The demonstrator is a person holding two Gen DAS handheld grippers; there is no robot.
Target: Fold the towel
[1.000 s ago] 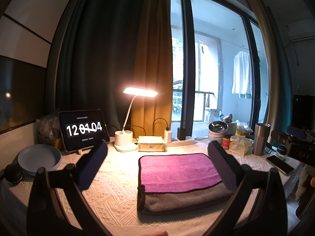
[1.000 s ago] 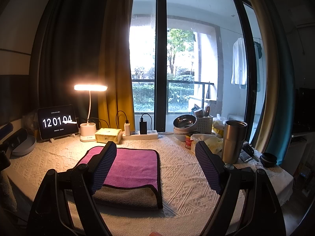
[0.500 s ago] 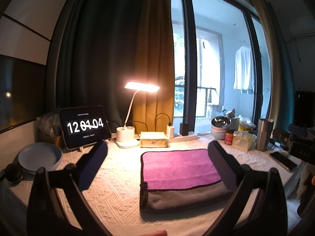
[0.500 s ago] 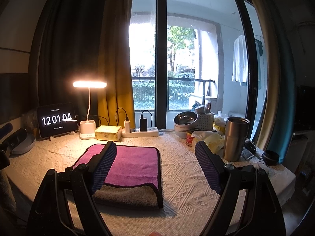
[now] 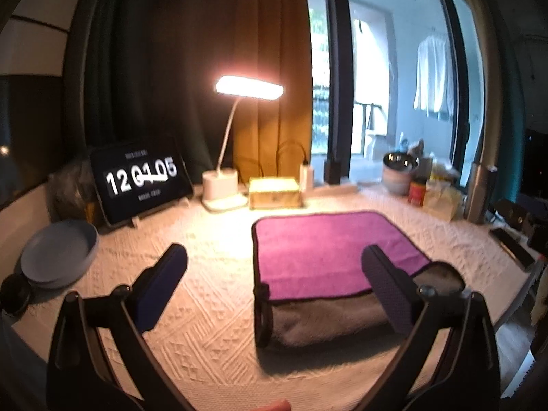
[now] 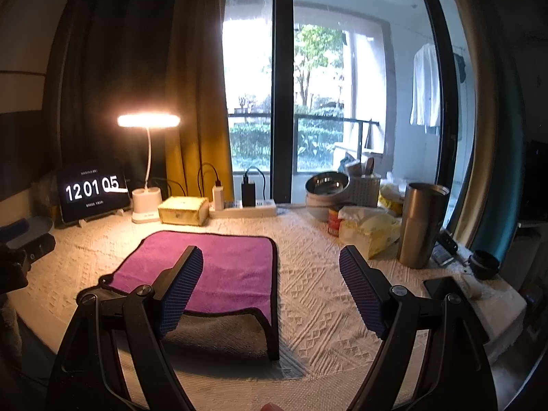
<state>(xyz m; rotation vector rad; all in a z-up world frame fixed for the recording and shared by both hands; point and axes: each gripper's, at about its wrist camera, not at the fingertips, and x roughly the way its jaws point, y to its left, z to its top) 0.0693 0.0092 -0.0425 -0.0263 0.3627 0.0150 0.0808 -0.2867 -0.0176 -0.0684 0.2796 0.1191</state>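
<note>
A folded towel (image 5: 325,257), purple on top with a grey layer showing along its near edge and black trim, lies flat on the white textured tablecloth (image 5: 212,308). It also shows in the right wrist view (image 6: 233,267). My left gripper (image 5: 274,274) is open and empty, hovering above the towel's near left corner. My right gripper (image 6: 270,274) is open and empty, above the towel's near right edge. Neither touches the towel.
At the back stand a tablet clock (image 5: 140,179), a lit desk lamp (image 5: 222,185), a yellow box (image 5: 275,193) and a power strip (image 6: 246,207). A grey plate (image 5: 58,253) sits left. Bowls (image 6: 325,191), a tissue pack (image 6: 370,229), a steel tumbler (image 6: 421,222) and a phone (image 6: 441,287) crowd the right.
Both grippers have tilted down and moved in a little closer to the towel. The towel has not moved. Both stay open.
</note>
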